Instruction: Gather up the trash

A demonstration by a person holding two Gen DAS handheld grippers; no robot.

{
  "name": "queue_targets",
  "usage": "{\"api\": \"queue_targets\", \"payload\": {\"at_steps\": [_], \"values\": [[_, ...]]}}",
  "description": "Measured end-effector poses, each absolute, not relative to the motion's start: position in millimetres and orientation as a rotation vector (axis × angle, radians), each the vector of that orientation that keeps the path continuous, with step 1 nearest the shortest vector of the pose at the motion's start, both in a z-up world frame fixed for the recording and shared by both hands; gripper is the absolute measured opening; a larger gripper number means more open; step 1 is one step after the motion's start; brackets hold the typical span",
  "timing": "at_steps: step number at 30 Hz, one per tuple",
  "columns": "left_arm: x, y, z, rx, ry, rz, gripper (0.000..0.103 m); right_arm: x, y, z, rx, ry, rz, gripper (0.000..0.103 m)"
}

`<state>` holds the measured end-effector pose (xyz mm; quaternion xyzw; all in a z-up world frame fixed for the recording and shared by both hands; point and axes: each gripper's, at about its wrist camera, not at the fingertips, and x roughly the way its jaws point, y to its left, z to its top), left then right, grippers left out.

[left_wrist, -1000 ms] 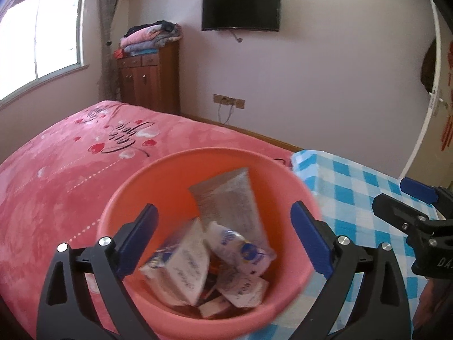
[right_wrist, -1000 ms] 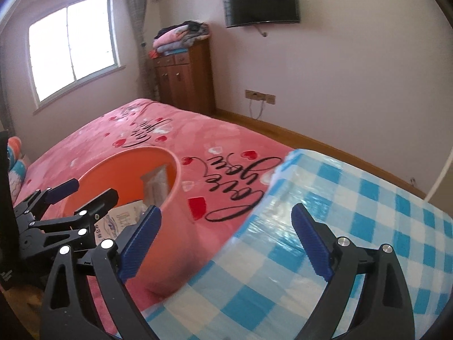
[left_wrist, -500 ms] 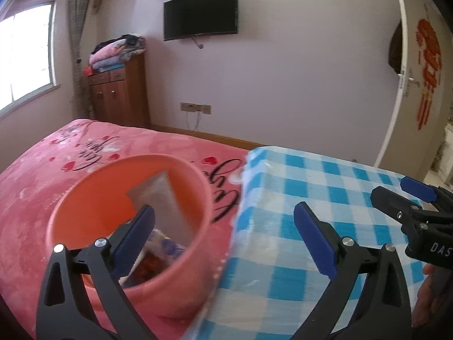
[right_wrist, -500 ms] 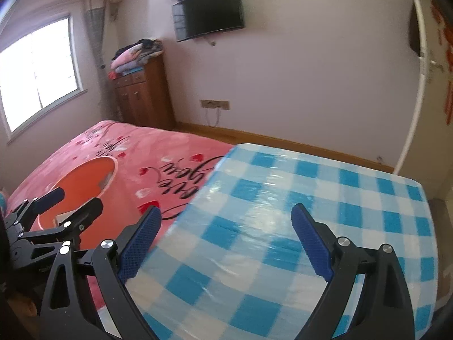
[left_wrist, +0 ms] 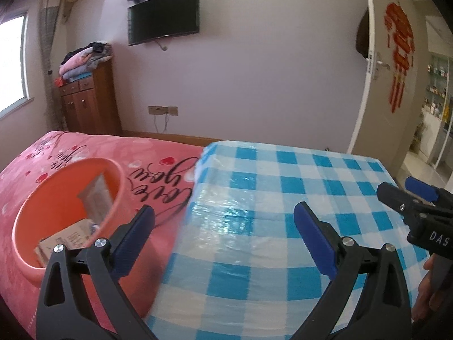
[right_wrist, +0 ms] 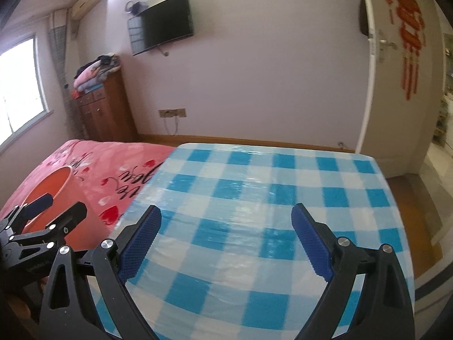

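- Left wrist view, far left: an orange bin point(left_wrist: 119, 198) stands on the pink bedspread point(left_wrist: 158, 153), just beside the edge of the checked table. Inside it lie the collected trash point(left_wrist: 93, 201), a silvery pouch leaning on the wall and printed cartons below.
- Centre: the left gripper point(left_wrist: 223, 229) is spread wide with nothing between its blue pads, hanging over the seam where bedspread meets the blue-and-white checked tablecloth point(left_wrist: 283, 187).
- Far right: the right gripper point(left_wrist: 407, 195) shows at the edge, held by a hand point(left_wrist: 424, 286).
- Right wrist view, far left: the bin's rim point(right_wrist: 56, 181) peeks behind the left gripper point(right_wrist: 48, 206).
- Centre: the right gripper point(right_wrist: 226, 229) is likewise fully spread and empty above the bare cloth point(right_wrist: 254, 187).
- Behind: a wooden cabinet point(right_wrist: 104, 113) and wall television point(right_wrist: 161, 25).
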<state>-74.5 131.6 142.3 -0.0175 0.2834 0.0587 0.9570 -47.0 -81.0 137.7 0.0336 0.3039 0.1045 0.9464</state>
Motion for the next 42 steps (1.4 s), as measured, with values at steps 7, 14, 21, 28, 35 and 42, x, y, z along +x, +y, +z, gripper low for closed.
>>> {"api": "queue_targets", "payload": {"at_steps": [7, 14, 21, 28, 35, 42], "values": [[-73, 98, 138, 0.0, 0.579, 0.078, 0.099, -62, -115, 126, 0.067, 0.619, 0.138, 0.092], [-73, 61, 134, 0.021, 0.597, 0.013, 0.099, -77, -150, 123, 0.085, 0.599, 0.075, 0.092], [-78, 20, 134, 0.055, 0.589, -0.051, 0.099, -97, -185, 122, 0.081, 0.571, 0.0, 0.092], [-84, -8, 136, 0.076, 0.582, -0.101, 0.099, -119, -217, 128, 0.113, 0.535, -0.066, 0.095], [-94, -26, 141, 0.089, 0.562, -0.124, 0.099, -137, -235, 132, 0.125, 0.513, -0.104, 0.095], [-102, -33, 144, 0.095, 0.551, -0.126, 0.099, -153, -242, 134, 0.12, 0.5, -0.134, 0.095]]}}
